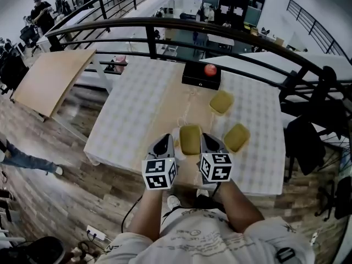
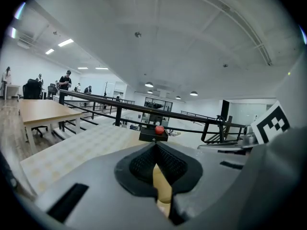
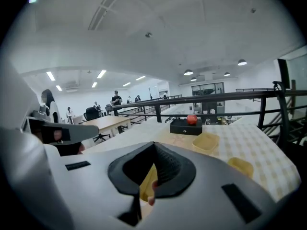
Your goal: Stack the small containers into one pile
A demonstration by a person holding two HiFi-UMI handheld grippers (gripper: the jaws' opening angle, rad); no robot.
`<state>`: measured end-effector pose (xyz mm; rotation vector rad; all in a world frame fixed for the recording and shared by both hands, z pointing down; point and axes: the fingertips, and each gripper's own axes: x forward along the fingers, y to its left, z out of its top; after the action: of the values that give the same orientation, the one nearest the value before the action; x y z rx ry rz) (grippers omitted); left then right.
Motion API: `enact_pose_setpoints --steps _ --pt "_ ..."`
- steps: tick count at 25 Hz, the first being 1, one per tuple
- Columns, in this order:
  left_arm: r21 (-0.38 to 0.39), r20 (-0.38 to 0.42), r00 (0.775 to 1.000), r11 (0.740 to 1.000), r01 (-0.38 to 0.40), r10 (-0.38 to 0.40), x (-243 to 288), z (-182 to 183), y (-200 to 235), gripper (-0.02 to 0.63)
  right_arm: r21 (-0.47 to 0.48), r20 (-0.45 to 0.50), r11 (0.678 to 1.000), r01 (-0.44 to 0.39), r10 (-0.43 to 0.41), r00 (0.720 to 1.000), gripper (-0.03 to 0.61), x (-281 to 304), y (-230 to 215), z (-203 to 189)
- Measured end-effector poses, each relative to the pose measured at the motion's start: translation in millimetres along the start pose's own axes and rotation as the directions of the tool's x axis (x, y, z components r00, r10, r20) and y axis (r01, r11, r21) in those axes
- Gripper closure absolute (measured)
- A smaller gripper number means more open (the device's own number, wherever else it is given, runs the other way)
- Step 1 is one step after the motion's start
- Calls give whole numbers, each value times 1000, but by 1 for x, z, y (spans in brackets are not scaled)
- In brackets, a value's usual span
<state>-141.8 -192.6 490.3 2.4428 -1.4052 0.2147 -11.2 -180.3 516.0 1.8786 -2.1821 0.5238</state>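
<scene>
Three small yellow containers stand on the pale checked table. The near container sits between my two grippers. A second container lies to its right, and a third container lies farther back. My left gripper is shut, just left of the near container, with nothing held. My right gripper is shut too, just right of that container. In both gripper views a strip of yellow shows below the closed jaws.
A black box with a red button stands at the table's far edge. A dark curved railing runs behind it. A wooden table is at the left, and people stand far off. The table's near edge is under my forearms.
</scene>
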Motion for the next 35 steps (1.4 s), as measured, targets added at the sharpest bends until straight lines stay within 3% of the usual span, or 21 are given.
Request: enact_pose_setpoints --steps 4,7,11,16,21,24,26,28,35 --pt "-17 -54 999 1000 2 -3 16 -22 4 609 68 -150 997 34 -24 988 584 30 -30 -41" --pt "-29 -75 997 1000 0 -2 26 -31 5 609 124 -260 992 31 2 965 506 52 -44 -71" --pt "-32 -106 994 999 5 -8 40 -39 2 609 90 -359 993 71 -34 933 502 77 -62 -100" --pt "-33 -135 991 999 0 -4 54 -45 5 609 34 -490 997 64 -39 871 471 110 -74 -131" --pt "-36 -144 990 999 -10 5 52 -46 4 609 -30 -616 999 33 -44 786 448 122 -75 -161" --pt "-38 -133 991 999 -16 11 50 -42 2 609 -30 -649 1000 7 -25 761 466 126 -70 -171" --pt "-39 -122 992 999 -24 19 49 -38 3 609 -63 -655 998 6 -46 754 536 126 -75 -173" --pt "-37 -108 994 999 -34 29 48 -33 5 609 -58 -650 998 -4 -35 759 560 129 -75 -169" --pt "-43 -80 994 996 -81 77 38 -22 17 609 -78 -616 994 -77 13 788 569 132 -79 -143"
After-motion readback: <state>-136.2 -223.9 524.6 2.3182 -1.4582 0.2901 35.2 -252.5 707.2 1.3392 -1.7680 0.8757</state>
